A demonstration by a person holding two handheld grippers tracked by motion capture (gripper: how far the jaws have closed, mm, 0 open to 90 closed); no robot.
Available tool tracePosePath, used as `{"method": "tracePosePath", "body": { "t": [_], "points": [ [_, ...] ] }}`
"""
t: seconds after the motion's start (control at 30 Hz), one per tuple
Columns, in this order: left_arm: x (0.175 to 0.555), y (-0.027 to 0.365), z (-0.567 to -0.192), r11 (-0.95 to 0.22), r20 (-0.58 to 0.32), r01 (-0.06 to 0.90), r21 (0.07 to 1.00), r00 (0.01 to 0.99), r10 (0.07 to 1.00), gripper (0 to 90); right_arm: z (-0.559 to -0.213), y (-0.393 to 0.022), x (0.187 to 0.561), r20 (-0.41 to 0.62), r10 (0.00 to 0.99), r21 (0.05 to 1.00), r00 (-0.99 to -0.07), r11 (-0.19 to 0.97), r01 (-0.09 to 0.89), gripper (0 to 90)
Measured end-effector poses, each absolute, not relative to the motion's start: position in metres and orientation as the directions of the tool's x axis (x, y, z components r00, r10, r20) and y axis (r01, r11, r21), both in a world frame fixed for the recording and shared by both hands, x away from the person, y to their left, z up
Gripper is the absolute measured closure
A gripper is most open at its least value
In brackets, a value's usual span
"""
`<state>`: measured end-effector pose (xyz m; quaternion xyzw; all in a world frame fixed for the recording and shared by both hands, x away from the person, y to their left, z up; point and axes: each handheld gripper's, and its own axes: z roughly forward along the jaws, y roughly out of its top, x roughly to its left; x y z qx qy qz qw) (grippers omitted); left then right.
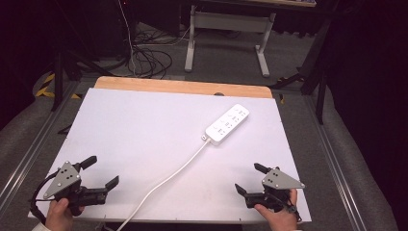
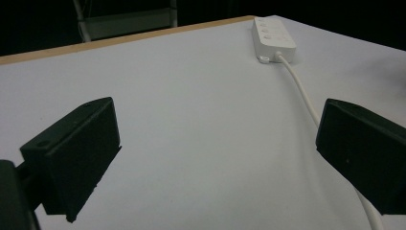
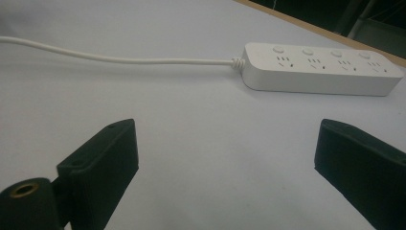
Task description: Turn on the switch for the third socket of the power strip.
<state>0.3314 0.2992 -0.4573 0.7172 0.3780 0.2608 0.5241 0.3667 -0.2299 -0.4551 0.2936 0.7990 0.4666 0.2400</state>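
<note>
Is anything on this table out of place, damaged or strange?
Nothing stands out. The white power strip lies flat but diagonal on the white table, and its cable runs off the near edge. No damage shows. The left gripper and right gripper rest near that edge, jaws open and empty.

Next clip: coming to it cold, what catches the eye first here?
A white power strip lies at an angle on the white table, right of centre toward the far edge, its white cord curving back to the near edge. At the near corners, the left hand-held gripper and the right hand-held gripper sit with jaws open, holding nothing.
</note>
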Motion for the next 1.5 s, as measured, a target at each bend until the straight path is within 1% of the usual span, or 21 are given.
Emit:
{"method": "tracePosePath", "body": {
  "t": [0.3,0.97,1.2,1.5],
  "points": [
    [0.330,0.299,-0.456,-0.178,-0.004,0.258,0.950,0.576,0.818,1.7,-0.454,-0.229,0.367,-0.118,0.691,0.884,-0.713,0.400,0.241,8.6],
    [0.330,0.299,-0.456,-0.179,0.000,0.254,0.951,0.574,0.819,1.7,-0.449,-0.225,0.367,-0.120,0.682,0.876,-0.721,0.415,0.247,8.6],
    [0.330,0.299,-0.456,-0.182,0.004,0.254,0.950,0.573,0.819,1.7,-0.438,-0.220,0.371,-0.119,0.674,0.867,-0.729,0.428,0.254,11.6],
    [0.330,0.299,-0.456,-0.182,0.004,0.254,0.950,0.572,0.820,1.7,-0.421,-0.212,0.382,-0.121,0.664,0.862,-0.738,0.439,0.254,12.2]
  ]
}}
